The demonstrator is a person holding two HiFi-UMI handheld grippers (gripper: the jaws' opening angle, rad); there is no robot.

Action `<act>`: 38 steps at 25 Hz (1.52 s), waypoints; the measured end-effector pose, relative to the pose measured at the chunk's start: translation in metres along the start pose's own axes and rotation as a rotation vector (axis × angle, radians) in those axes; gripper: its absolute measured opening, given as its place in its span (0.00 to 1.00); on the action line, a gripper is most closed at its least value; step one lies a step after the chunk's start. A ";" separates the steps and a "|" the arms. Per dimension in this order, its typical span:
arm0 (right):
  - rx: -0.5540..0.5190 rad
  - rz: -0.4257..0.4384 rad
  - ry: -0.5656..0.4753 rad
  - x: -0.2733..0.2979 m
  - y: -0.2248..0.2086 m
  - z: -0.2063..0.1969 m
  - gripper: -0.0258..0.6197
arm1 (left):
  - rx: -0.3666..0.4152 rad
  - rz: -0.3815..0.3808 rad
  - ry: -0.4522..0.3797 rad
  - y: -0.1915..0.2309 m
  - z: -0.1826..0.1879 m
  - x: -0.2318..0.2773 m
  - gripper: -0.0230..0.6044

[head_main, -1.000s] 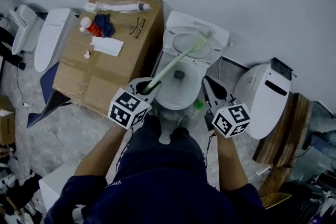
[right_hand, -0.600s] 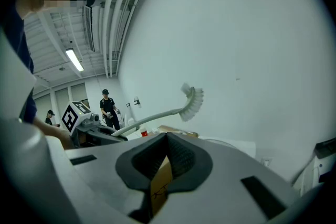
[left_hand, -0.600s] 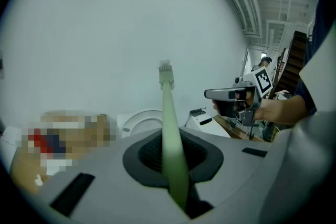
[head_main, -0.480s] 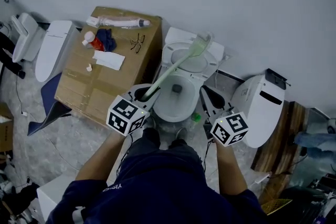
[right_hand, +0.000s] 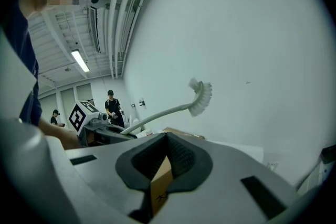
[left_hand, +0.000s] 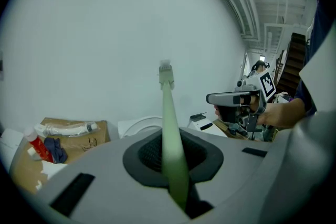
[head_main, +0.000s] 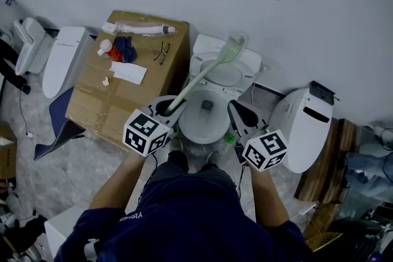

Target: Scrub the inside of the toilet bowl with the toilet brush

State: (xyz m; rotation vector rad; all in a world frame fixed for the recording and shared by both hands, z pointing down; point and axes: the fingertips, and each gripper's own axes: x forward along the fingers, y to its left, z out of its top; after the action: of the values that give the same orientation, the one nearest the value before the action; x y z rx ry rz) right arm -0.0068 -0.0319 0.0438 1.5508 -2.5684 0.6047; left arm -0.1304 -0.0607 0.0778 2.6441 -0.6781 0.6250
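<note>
The white toilet (head_main: 206, 139) stands in front of me with its seat down; the bowl is wet and pale inside. A pale green toilet brush (head_main: 195, 80) slants up out of the bowl, its bristle head (head_main: 232, 46) in the air over the tank by the wall. My left gripper (head_main: 164, 108) is shut on the low end of the handle (left_hand: 169, 123). The right gripper (head_main: 238, 108) hovers at the bowl's right rim, jaws nearly together, holding nothing. The right gripper view shows the brush head (right_hand: 201, 97) against the wall.
A cardboard box (head_main: 116, 101) stands left of the toilet, bearing a red bottle (head_main: 105, 49), blue cloth (head_main: 126, 49), glasses and paper. Another white toilet (head_main: 304, 119) lies at right, with more white fixtures (head_main: 58, 58) at far left. A small green thing (head_main: 230, 138) sits by the base.
The brush head has risen from the back of the seat to above the tank. The right gripper has shifted a little left, toward the bowl.
</note>
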 end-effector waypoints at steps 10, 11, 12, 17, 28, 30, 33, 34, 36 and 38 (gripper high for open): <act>0.016 0.001 0.012 -0.001 -0.008 -0.003 0.04 | -0.020 0.009 0.012 0.002 -0.007 0.004 0.12; 0.016 0.002 0.012 -0.001 -0.009 -0.003 0.04 | -0.020 0.009 0.012 0.002 -0.007 0.004 0.12; 0.015 0.003 0.012 -0.001 -0.009 -0.003 0.04 | -0.022 0.011 0.013 0.001 -0.007 0.004 0.12; 0.015 0.011 0.020 0.001 -0.009 -0.004 0.04 | -0.025 0.013 0.017 0.002 -0.007 0.006 0.12; 0.009 0.025 0.018 0.004 -0.011 -0.001 0.04 | -0.020 0.031 0.011 0.004 -0.002 0.005 0.12; 0.007 0.026 0.018 0.003 -0.012 -0.001 0.04 | -0.018 0.032 0.009 0.004 -0.001 0.005 0.12; 0.010 0.026 0.019 0.001 -0.015 -0.002 0.04 | -0.015 0.033 0.007 0.002 0.001 0.007 0.12; 0.011 0.026 0.020 0.001 -0.016 -0.002 0.04 | -0.014 0.033 0.008 0.002 0.002 0.008 0.12; 0.012 0.026 0.023 0.001 -0.017 -0.002 0.04 | -0.014 0.032 0.008 0.002 0.002 0.010 0.12; 0.011 0.026 0.025 0.002 -0.018 -0.002 0.04 | -0.014 0.032 0.009 0.003 0.003 0.011 0.12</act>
State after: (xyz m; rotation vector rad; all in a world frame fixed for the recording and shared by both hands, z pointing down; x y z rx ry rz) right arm 0.0075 -0.0398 0.0516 1.5056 -2.5751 0.6378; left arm -0.1230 -0.0685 0.0816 2.6208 -0.7209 0.6381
